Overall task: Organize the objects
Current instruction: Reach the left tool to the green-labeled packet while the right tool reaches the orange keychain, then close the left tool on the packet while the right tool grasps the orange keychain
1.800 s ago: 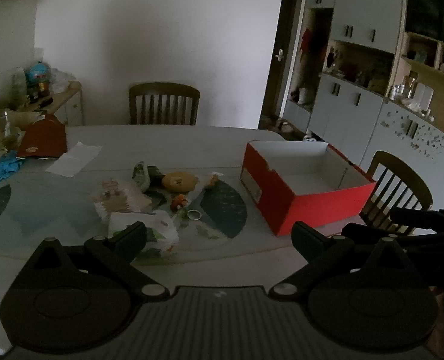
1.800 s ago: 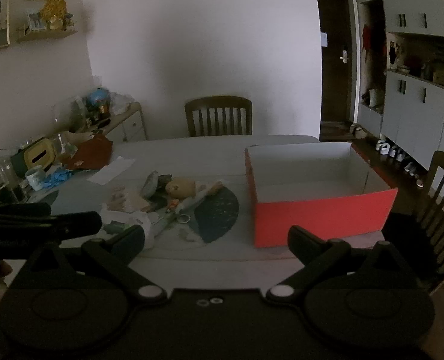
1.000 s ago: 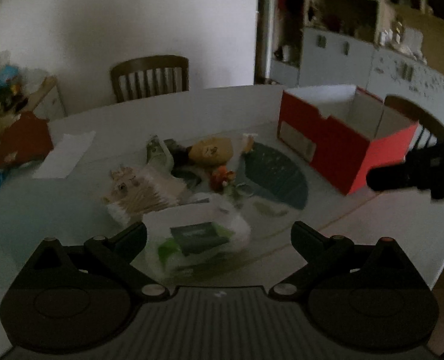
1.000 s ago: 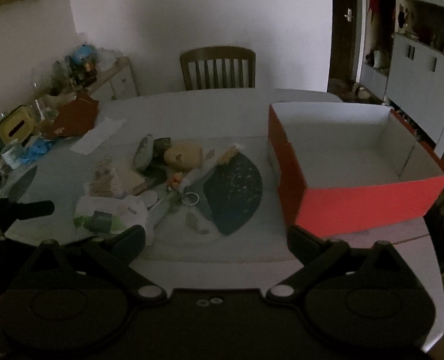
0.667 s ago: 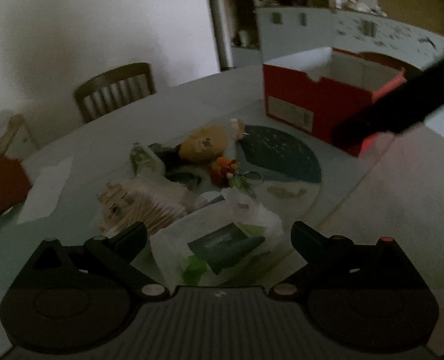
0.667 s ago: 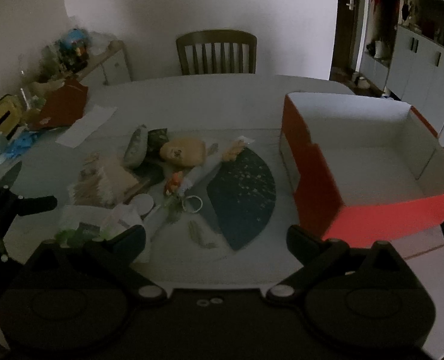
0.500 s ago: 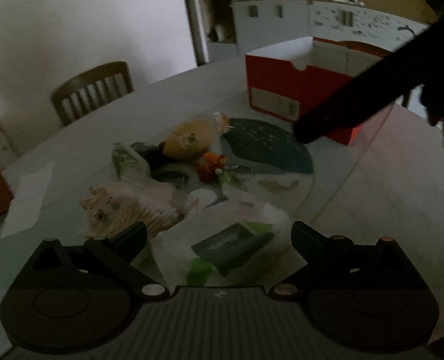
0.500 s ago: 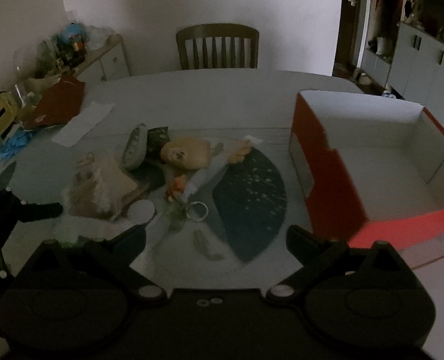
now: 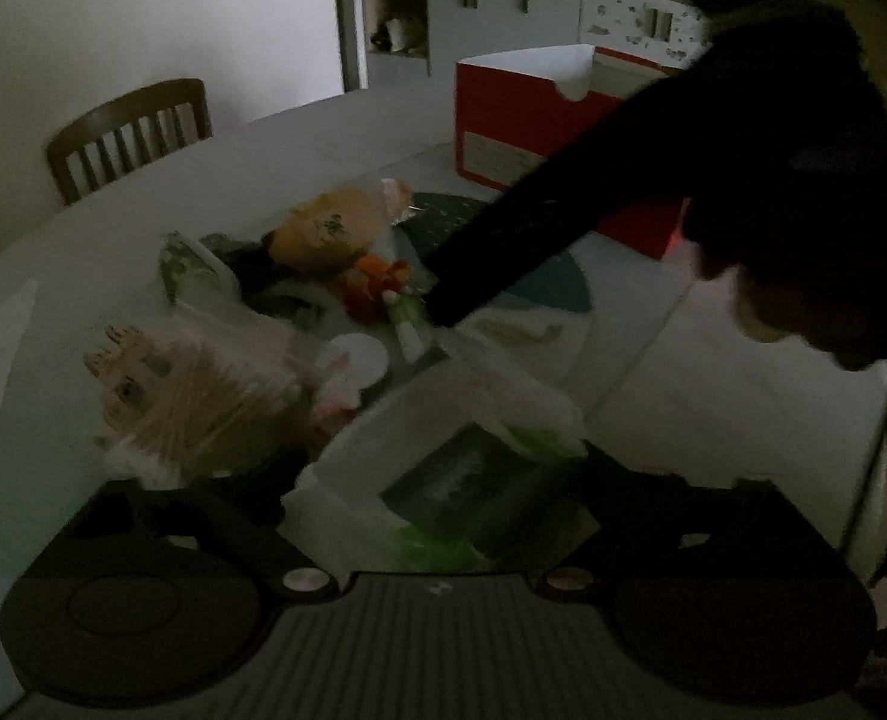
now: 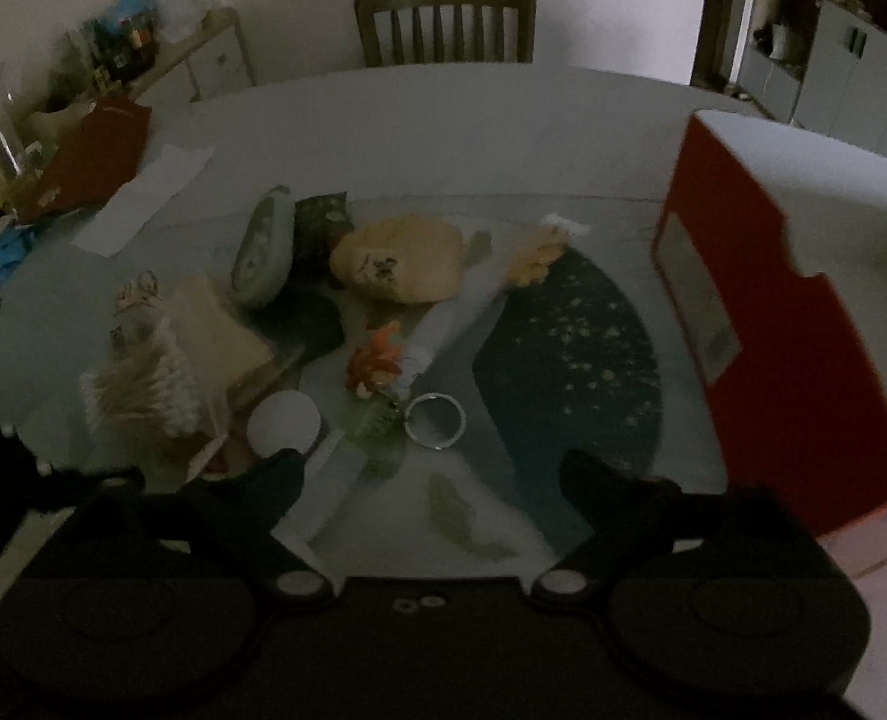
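1. Since the earlier frames both cameras have dropped in low over the pile. The white plastic packet (image 9: 443, 468) with the green and dark label, which sat further out, now fills the gap of the left hand-held gripper (image 9: 443, 498), and the red box has slid to the right edge of the right wrist view.
2. Left hand-held gripper: fingers spread wide on either side of the packet, not clamped on it. Contact is too blurry to call.
3. Right hand-held gripper (image 10: 431, 474): also wide open, holding nothing, hovering over the glass bench (image 10: 503, 120) near a metal ring (image 10: 435, 412) and a white round disc (image 10: 284, 422).
4. Just beyond sit a bundle of cotton swabs (image 10: 143, 390), a small orange-red thing (image 10: 377, 360) and a tan pouch (image 10: 398, 267).
5. In the left view, the other gripper's dark body cuts across from the right.
6. Farther right stands the red box (image 10: 773, 312), open and white inside.
7. At the far edge stands a wooden chair (image 10: 443, 21).
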{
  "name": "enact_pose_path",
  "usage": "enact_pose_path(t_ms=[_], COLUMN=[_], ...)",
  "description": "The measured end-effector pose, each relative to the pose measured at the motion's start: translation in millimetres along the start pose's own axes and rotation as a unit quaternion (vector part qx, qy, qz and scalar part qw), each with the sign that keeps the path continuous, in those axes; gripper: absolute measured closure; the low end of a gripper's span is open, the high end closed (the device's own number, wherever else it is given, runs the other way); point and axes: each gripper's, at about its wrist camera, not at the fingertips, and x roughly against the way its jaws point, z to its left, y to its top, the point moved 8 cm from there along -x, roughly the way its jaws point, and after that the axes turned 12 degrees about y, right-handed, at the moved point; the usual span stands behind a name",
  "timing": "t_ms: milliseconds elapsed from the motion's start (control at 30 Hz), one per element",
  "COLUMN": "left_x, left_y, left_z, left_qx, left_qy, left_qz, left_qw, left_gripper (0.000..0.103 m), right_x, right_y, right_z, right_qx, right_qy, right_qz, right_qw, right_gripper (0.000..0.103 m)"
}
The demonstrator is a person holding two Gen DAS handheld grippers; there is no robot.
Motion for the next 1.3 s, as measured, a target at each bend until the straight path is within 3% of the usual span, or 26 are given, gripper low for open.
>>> enact_pose_path(t_ms=[267, 367, 567, 700, 967, 1300], left_x=[0, 2, 4, 5, 6, 27], left_y=[-8, -11, -10, -8, -6, 13], left_z=[-5, -3, 2, 6, 17, 21], left_qx=[-0.006, 0.001, 0.030, 0.054, 0.111, 0.171], left_qy=[-0.002, -0.006, -0.019, -0.030, -0.042, -0.026], left_qz=[0.006, 0.008, 0.014, 0.019, 0.038, 0.033], left_qw=[1.0000, 0.9999, 0.9993, 0.9979, 0.9923, 0.9843], left_gripper=[0.039, 0.053, 0.067, 0.075, 0.082, 0.082], right_x=[-19, -26, -38, -41, -25, 39], right_y=[20, 28, 30, 30, 29, 22], right_z=[2, 2, 4, 9, 9, -1], right_qx=[0.009, 0.011, 0.021, 0.027, 0.030, 0.033], right_qy=[-0.010, -0.014, -0.020, -0.014, 0.004, 0.048], right_qz=[-0.001, -0.001, 0.015, 0.019, 0.003, -0.034], right_qw=[1.000, 1.000, 0.999, 0.999, 1.000, 0.998], right_gripper=[0.025, 0.031, 0.058, 0.082, 0.085, 0.090])
